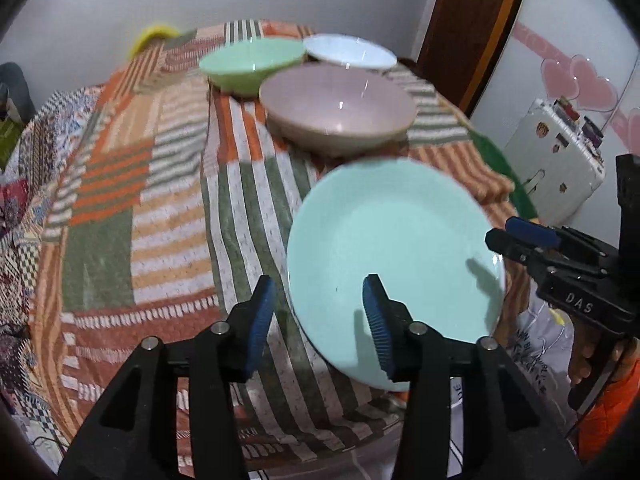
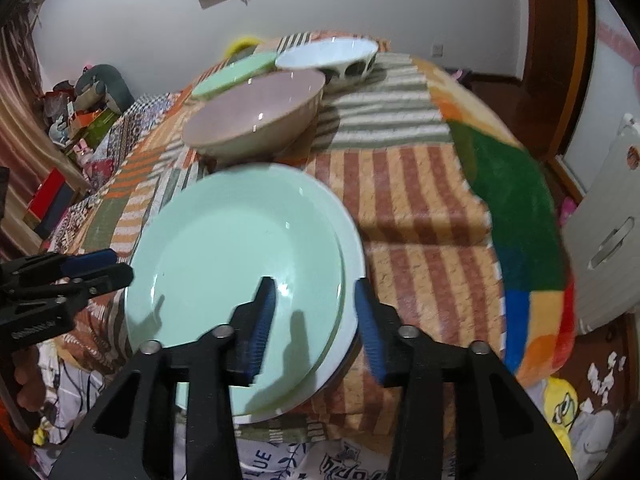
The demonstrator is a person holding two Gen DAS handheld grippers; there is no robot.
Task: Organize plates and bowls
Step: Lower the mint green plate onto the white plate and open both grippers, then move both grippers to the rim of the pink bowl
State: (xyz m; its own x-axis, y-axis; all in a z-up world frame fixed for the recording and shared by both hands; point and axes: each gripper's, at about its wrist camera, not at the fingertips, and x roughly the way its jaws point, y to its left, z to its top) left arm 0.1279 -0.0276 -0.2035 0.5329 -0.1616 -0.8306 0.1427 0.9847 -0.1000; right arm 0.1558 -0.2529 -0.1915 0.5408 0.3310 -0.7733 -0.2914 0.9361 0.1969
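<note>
Left wrist view: left hand-held gripper (image 1: 318, 320) released, its jaws straddling the near-left rim of the mint plate (image 1: 396, 248) at lower right without pressing it; striped cloth (image 1: 168, 208) open across the left half, pink bowl (image 1: 340, 108), green bowl (image 1: 252, 64) and white bowl (image 1: 352, 52) clustered at upper centre.

Right wrist view: right hand-held gripper (image 2: 316, 324) released, jaws astride the plate stack's right rim; mint plate (image 2: 224, 264) rests on a white plate (image 2: 354, 276) near the cloth's front edge, free cloth to the right.
</note>
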